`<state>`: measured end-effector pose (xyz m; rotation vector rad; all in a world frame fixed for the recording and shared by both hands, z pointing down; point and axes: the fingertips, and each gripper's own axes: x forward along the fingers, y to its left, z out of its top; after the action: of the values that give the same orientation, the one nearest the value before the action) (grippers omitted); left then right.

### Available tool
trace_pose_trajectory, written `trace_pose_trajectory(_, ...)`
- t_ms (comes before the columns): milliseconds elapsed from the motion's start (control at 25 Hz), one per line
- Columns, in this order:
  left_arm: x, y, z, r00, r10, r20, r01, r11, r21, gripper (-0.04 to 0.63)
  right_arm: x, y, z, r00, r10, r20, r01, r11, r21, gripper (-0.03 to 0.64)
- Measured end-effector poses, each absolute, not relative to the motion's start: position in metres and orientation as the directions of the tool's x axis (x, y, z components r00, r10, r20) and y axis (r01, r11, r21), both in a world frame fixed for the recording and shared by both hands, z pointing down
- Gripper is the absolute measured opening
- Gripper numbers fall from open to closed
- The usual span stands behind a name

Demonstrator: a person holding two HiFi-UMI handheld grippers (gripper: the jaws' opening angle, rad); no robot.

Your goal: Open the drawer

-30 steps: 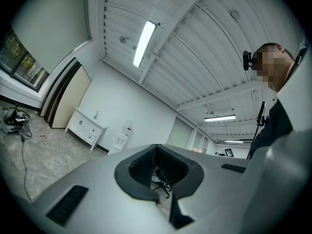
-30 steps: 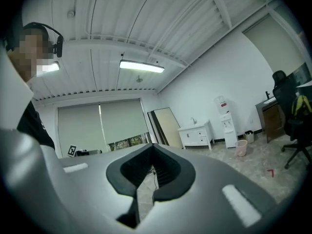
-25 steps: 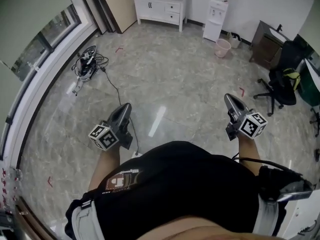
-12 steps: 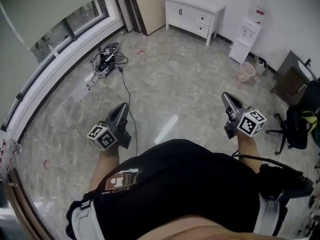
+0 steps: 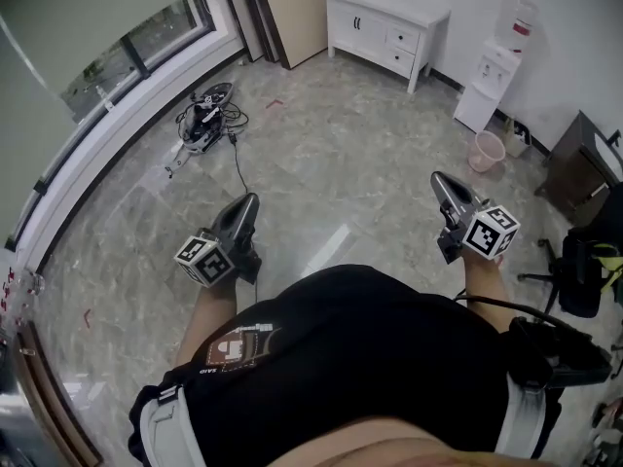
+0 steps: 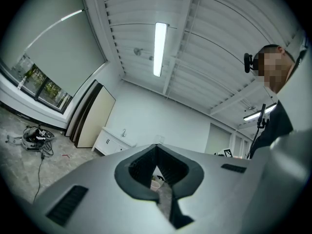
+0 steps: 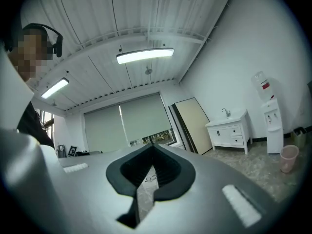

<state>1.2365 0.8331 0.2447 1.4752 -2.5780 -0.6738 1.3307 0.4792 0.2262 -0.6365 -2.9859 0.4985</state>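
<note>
Closest in, behind both sets of jaws, the person's black shirt (image 5: pixel 360 358) fills the lower head view. Just past it, the left gripper (image 5: pixel 247 204) and the right gripper (image 5: pixel 440 181) are held well apart above the grey marbled floor (image 5: pixel 341 154), both pointing out across the room. Each gripper's own view shows its jaws together, tips meeting, with nothing between them. Ahead of the left jaws and a little to their left, a black cable (image 5: pixel 237 159) runs over the floor to a tangle of gear (image 5: pixel 202 117) near the curved window (image 5: pixel 127 56). Ahead and to the right of the right jaws stands a pink bin (image 5: pixel 486 150), with a white water dispenser (image 5: pixel 503 61) behind it. Farthest off, well beyond both pairs of jaws, a white sink cabinet (image 5: pixel 375 17) stands against the far wall. Its drawers (image 5: pixel 401 39) sit stacked in its right half, both flush and closed, nowhere near either gripper. A tan panel (image 5: pixel 292 8) leans just left of the cabinet.
</note>
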Motion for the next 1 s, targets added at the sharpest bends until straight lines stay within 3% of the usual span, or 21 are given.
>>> trace_pose_trajectory(280, 1.156, 0.807, 0.261, -0.496, -0.862, -0.107, -0.802, 0.407, 0.437, -0.008, 1.269, 0.457, 0.242, -0.928, 0.372, 0.000, 0.350, 0.873, -0.339, -0.008)
trace_pose_trajectory(760, 0.941, 0.807, 0.243, -0.351, -0.928, -0.121, -0.871, 0.277, 0.406, -0.008, 1.097, 0.470, 0.216, -0.974, 0.219, -0.061, 0.227, 0.912, -0.343, -0.008)
trace_pose_trajectory(1000, 0.857, 0.833, 0.250, -0.347, -0.932, -0.104, -0.864, 0.275, 0.422, -0.008, 1.015, 0.501, 0.223, -0.976, 0.212, -0.047, 0.215, 0.909, -0.358, -0.008)
